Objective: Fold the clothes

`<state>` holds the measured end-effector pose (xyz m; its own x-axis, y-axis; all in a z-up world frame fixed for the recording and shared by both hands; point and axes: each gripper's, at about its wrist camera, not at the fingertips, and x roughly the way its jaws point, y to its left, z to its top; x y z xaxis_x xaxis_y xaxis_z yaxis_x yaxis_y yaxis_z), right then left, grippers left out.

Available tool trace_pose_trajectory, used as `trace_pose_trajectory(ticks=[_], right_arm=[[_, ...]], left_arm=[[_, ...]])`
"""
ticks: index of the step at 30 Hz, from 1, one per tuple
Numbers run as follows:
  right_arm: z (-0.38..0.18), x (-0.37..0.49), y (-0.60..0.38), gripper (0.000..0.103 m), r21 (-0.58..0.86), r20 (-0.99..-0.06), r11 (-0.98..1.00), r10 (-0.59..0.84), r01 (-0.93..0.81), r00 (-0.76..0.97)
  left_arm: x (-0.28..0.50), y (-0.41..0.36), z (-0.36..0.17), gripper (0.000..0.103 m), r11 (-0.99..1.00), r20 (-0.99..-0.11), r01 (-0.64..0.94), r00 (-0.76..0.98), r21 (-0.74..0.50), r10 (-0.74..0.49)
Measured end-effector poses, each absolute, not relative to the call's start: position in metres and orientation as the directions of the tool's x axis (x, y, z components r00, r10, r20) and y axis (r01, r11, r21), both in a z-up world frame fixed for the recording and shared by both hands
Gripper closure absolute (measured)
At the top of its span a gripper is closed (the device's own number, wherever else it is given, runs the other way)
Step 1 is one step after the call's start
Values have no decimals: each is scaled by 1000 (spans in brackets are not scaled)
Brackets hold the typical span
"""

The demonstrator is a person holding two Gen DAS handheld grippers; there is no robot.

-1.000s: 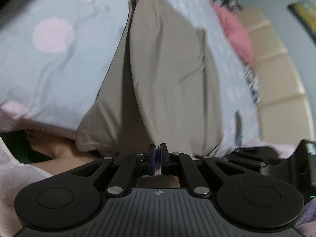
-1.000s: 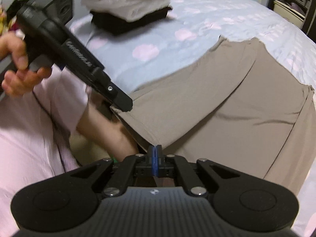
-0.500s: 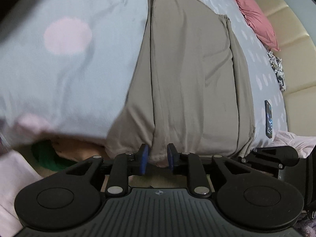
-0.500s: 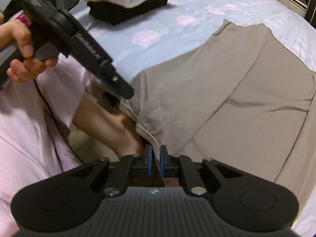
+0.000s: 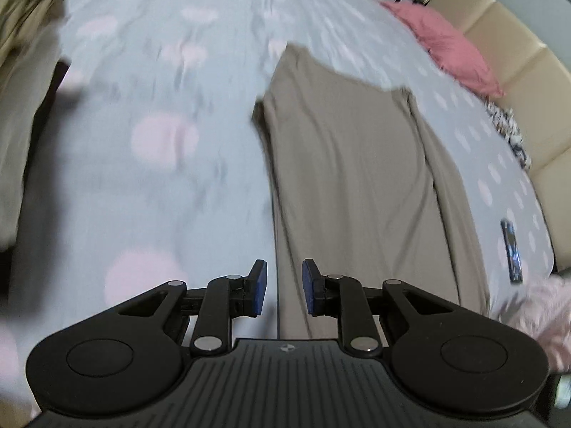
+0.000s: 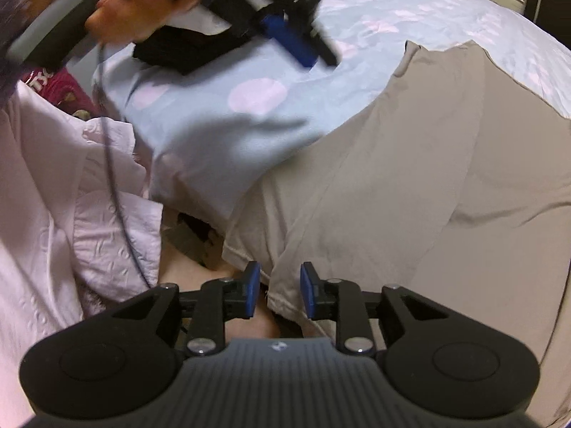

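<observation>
- Taupe, stretchy-looking garment [image 5: 357,185] lay folded lengthwise on the bed [image 5: 160,142], its near hem hanging over the bed's edge.
- Right hand-held gripper [image 6: 277,294] was parted a moderate way, holding nothing, with the hem's edge sitting between its blue pads but not pinched.
- Left hand-held gripper [image 5: 284,287] was also parted and empty, hovering above the garment's left edge; the right wrist view showed it raised over the bed, gripped by a hand [image 6: 132,10].
- Bed sheet was light blue with pale pink dots.
- Pink pillow [image 5: 446,46] sat further back, a phone [image 5: 512,249] lay right of the garment, and a dark folded stack [image 6: 185,48] was off to the left.
</observation>
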<state>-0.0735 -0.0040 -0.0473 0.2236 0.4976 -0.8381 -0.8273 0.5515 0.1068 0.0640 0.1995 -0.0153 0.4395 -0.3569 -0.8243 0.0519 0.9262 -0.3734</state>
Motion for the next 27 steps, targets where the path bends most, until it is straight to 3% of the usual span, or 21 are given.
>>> trace_pose_trajectory(ticks=[4,6,16,19,20,22,24,27], right_arm=[[-56,-68,2,74,90,-842,580,479,-810,250],[-59,-65,3,74,81,-843,594,470,-800,263],[-60,-61,11,73,93,-840,639,462,-763,284],[-63,-63,17,76,48,-850,631,433,-774,300],[-64,-63,19,77,35,-853,629,423,-777,304],[-64,-63,19,98,35,-851,632,425,-774,308],[-61,-60,15,98,50,-850,638,431,-768,303],[-50,-60,10,99,88,-844,636,456,-766,282]], left_arm=[[108,197,-16,82,924,-800,84,474,-374,-367],[130,197,-20,76,920,-791,86,484,-383,-375],[201,198,-56,76,895,-795,58,437,-443,-421],[207,196,-61,81,890,-790,74,431,-450,-435],[208,196,-62,87,889,-789,79,431,-450,-438],[211,195,-65,95,888,-788,84,429,-453,-443],[213,196,-65,102,885,-782,86,436,-457,-446],[212,198,-62,102,884,-772,98,450,-457,-449]])
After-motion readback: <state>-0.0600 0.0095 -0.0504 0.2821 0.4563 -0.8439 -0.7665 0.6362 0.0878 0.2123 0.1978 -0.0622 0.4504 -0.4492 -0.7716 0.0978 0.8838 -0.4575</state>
